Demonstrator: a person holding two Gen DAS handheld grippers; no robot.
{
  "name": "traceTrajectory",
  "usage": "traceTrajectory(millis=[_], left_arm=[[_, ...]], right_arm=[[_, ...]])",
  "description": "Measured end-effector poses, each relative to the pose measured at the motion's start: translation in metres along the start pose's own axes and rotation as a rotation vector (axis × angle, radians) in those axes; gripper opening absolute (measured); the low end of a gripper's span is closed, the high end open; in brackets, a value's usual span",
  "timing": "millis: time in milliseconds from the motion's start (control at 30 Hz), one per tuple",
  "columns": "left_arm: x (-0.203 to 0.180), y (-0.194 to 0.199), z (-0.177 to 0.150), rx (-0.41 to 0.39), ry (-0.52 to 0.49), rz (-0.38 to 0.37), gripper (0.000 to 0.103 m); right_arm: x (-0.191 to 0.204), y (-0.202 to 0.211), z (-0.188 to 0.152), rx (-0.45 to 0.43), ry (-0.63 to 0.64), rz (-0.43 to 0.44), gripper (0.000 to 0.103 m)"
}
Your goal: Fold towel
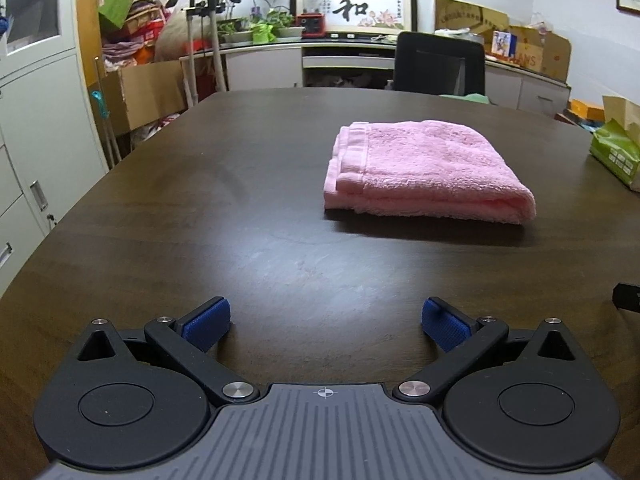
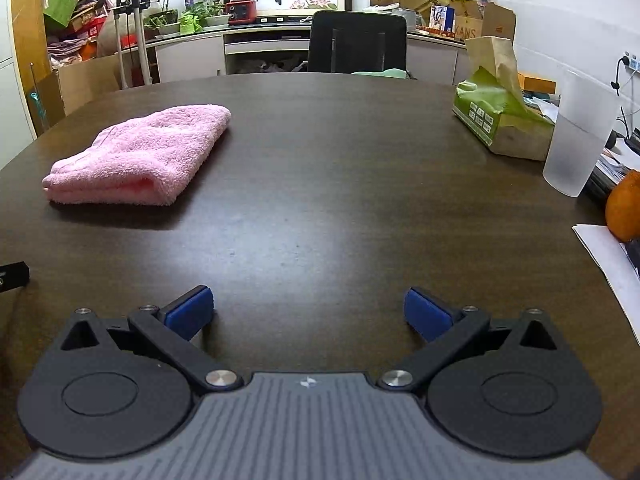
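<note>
Step in hand: the pink terry-cloth towel (image 1: 428, 172) already lies as a thick layered rectangle on the dark wood-grain table (image 1: 240, 220); by my reading the folding is finished or one last fold remains
Left gripper (image 1: 326, 320): blue pads spread wide, holding nothing, low over the table on the near side of the towel and apart from it
Right gripper (image 2: 308, 310): likewise spread and empty, near side of the towel, off to its right
Next move: if another fold is wanted, both grippers must reach forward to the towel's corners
Towel orientation: in the left view the rounded fold faces the near right and the banded hems sit on its left; the long axis seems to run away from the grippers toward the black office chair (image 2: 358, 42), though I cannot tell for sure
Beside it: a green tissue pack (image 2: 500, 116) well to the towel's right
</note>
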State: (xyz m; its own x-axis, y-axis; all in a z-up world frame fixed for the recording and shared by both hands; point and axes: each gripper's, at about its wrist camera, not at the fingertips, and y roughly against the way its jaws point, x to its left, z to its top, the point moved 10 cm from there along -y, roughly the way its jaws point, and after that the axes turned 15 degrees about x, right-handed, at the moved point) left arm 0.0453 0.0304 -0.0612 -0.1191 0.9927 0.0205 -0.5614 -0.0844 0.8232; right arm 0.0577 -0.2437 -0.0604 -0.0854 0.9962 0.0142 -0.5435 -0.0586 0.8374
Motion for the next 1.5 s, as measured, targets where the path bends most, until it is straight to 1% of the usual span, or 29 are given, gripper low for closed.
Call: traceTrajectory(millis=[933, 1500], left_arm=[[-0.0006, -0.0004, -0.0007, 0.000, -0.003, -0.008, 0.103], [-0.0021, -0.0010, -0.0006, 0.000, -0.030, -0.026, 0.103]], right_arm=[[-0.0029, -0.0010, 0.0000, -0.013, -0.002, 0.004, 0.103], [-0.0012, -0.0002, -0.0009, -0.012, 0.014, 0.015, 0.103]])
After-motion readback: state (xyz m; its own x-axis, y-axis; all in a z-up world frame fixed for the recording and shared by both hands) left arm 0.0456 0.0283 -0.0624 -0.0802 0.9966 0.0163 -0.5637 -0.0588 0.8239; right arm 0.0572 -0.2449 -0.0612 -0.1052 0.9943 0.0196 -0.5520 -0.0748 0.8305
